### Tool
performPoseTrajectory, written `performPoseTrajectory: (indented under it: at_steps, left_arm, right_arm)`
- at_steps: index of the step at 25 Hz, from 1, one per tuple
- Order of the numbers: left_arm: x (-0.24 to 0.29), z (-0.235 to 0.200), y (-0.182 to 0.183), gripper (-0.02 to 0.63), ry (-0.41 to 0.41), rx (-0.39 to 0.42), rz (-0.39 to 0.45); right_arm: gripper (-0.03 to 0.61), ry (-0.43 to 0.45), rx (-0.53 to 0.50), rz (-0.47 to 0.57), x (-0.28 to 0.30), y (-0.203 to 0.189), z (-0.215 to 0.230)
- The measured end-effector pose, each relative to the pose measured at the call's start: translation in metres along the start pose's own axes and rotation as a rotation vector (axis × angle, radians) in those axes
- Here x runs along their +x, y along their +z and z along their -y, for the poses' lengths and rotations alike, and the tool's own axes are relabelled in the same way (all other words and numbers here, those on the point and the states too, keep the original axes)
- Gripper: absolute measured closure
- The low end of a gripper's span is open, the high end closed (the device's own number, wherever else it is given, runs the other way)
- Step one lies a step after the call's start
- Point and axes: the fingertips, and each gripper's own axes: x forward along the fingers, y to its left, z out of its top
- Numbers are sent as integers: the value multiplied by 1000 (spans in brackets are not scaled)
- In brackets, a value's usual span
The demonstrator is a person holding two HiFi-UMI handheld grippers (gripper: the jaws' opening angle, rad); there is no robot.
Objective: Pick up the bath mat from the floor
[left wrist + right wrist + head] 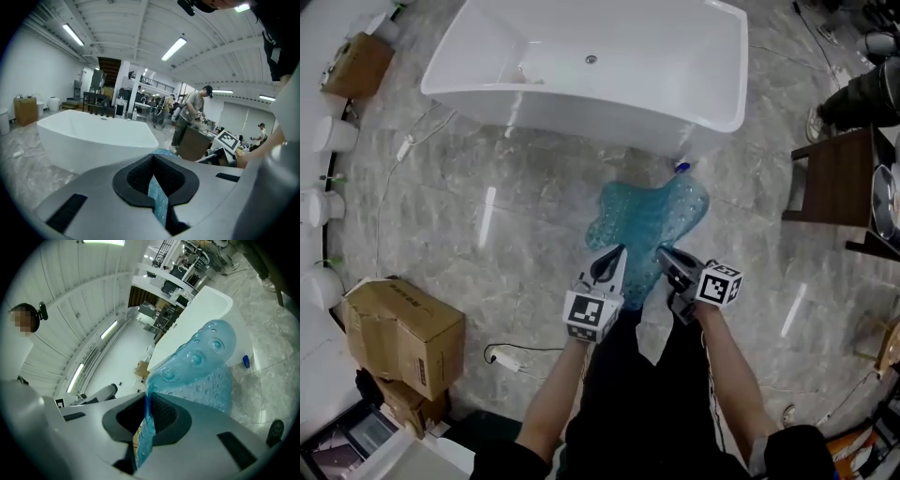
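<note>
A translucent blue bath mat (649, 223) with round bumps hangs in the air before the white bathtub (581, 66), held up by both grippers at its near edge. My left gripper (612, 260) is shut on the mat's left corner; in the left gripper view a thin blue strip of bath mat (158, 199) is pinched between the black pads. My right gripper (667, 259) is shut on the right corner; in the right gripper view the bath mat (206, 366) rises from the jaws and drapes away toward the bathtub (199, 310).
Cardboard boxes (401, 333) sit at the lower left, with a white power strip (508, 357) and cable on the marble floor. A dark wooden stool (839, 183) stands at the right. A small blue bottle (681, 168) lies by the tub's base. People stand at benches in the background (190, 117).
</note>
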Motion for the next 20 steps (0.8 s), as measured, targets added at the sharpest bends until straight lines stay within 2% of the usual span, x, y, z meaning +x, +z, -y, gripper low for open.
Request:
performPoseTrajectory:
  at_steps: [9,15,20]
  left_arm:
    - [-44,19,64,609,-71,72,100]
    - [-63,57,107,609,-127,161,158]
    - [-80,94,142,609,-138,196,231]
  right_arm:
    - [549,40,-64,217,-52,34,-94]
    - [548,71,-121,349,-102,55,-144]
    - [548,99,-198,482,-157,79,-194]
